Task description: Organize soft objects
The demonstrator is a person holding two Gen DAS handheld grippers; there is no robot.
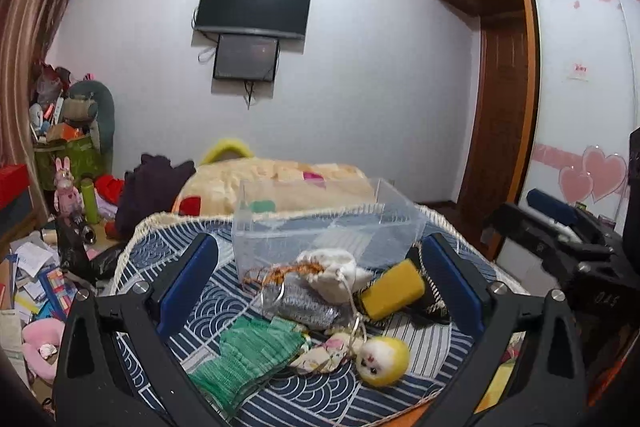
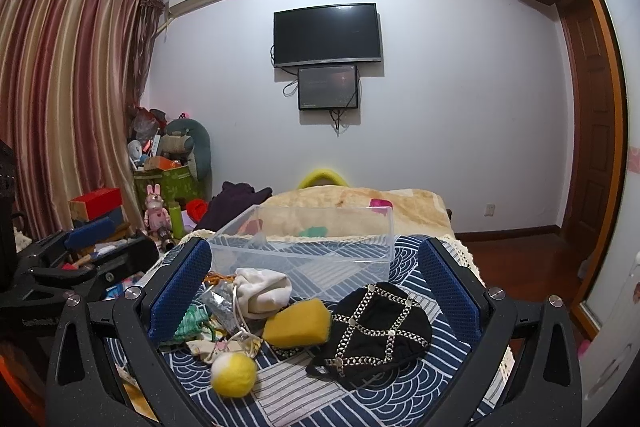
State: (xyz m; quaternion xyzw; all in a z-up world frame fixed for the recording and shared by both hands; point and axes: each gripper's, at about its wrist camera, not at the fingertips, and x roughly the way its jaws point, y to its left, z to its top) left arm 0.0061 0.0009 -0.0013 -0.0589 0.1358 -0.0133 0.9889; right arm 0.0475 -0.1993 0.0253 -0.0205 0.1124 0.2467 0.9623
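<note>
A clear plastic bin [image 1: 320,227] [image 2: 312,247] stands empty on the blue patterned cloth [image 1: 320,395] [image 2: 320,399]. In front of it lie a white drawstring pouch [image 1: 340,271] [image 2: 260,291], a silver sparkly pouch [image 1: 304,303], a yellow sponge [image 1: 394,289] [image 2: 298,323], a green knit glove [image 1: 248,351] [image 2: 188,323], a yellow-headed doll [image 1: 380,355] [image 2: 234,375] and a black studded bag [image 2: 380,327]. My left gripper [image 1: 320,291] is open above the pile, holding nothing. My right gripper [image 2: 316,295] is open above the sponge and bag, empty.
Behind the bin is a bed with a beige blanket [image 1: 280,187] [image 2: 352,203]. Clutter, boxes and toys crowd the floor at left [image 1: 48,227] [image 2: 160,187]. A wardrobe [image 1: 580,87] and a door stand at right. A TV [image 2: 326,35] hangs on the far wall.
</note>
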